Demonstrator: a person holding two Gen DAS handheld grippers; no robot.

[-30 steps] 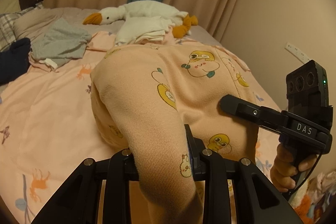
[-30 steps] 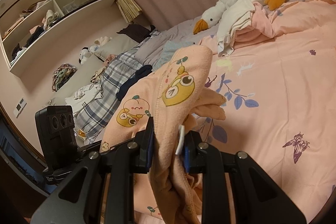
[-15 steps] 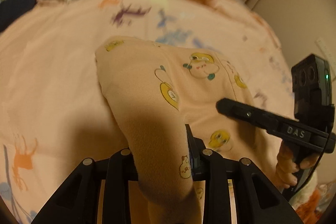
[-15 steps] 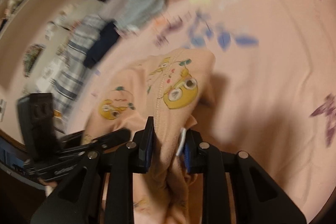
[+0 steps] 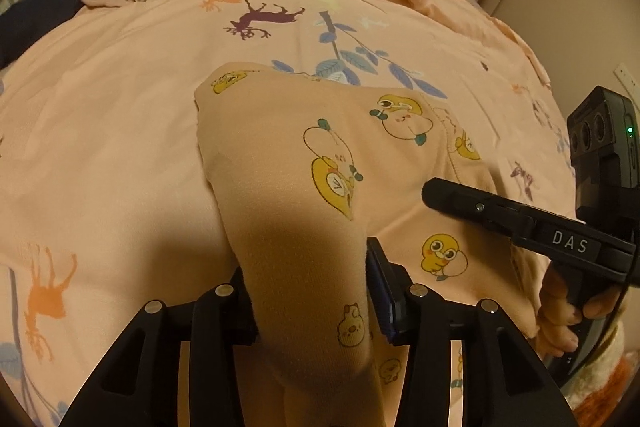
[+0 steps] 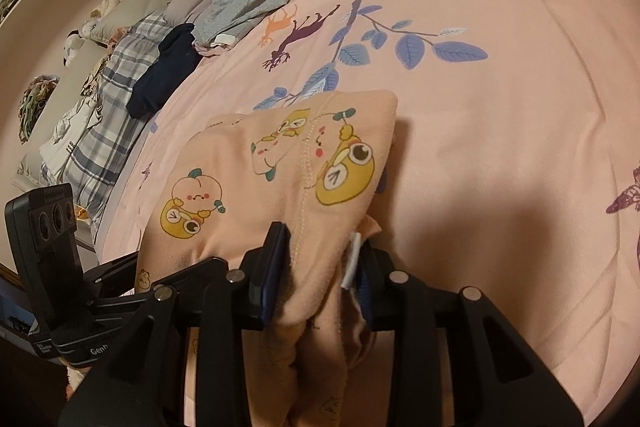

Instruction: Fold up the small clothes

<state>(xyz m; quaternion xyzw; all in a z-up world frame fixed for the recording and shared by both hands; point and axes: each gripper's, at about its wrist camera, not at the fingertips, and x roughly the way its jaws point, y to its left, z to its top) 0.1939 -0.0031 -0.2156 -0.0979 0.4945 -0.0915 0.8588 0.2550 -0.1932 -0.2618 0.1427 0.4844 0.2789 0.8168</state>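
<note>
pink bedspread, peach garment pinched in left tool, right tool

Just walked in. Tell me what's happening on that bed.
A person is folding a small peach garment with cartoon prints, using a handheld gripper in each hand. The left gripper and right gripper are each clamped on a bunched part of it, and its far part drapes onto the pink duvet. Other clothes sit near the head of the bed.
</note>
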